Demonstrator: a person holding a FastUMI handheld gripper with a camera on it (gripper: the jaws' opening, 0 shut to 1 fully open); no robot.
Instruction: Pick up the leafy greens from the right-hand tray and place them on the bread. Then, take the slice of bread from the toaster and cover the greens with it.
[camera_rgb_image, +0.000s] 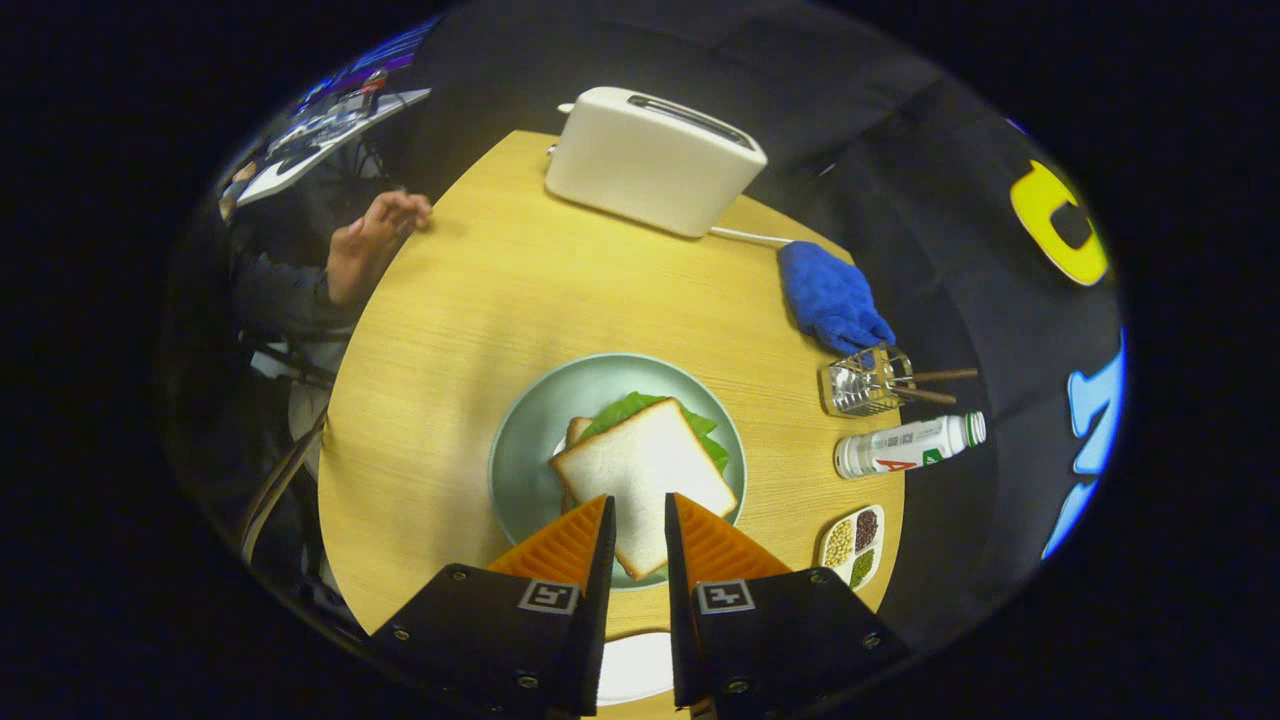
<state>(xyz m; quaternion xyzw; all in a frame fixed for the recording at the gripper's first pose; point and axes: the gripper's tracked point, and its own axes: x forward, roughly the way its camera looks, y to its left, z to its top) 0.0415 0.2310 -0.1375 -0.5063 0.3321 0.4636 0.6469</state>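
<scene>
Bread (645, 470) lies on top of the leafy greens (640, 408), on the round plate (520, 450) just ahead of the tongs (638, 515). The tongs' two fingers stand a narrow gap apart, with the near edge of the top slice showing in that gap; I cannot tell whether they press on it. Green leaf pokes out past the slice's far edges, and a lower slice (577, 430) peeks out beside it.

Plate and all sit on a round wooden table (480, 300). Beyond the plate stands the toaster (655, 160). Off to the right lie a blue cloth (832, 298), a wire basket (865, 382), a bottle (908, 446) on its side and a small divided dish (853, 545). A person's hand (372, 245) rests on the table's far left edge.

The top slice is square and lies flat, one corner pointing back towards the tongs.
</scene>
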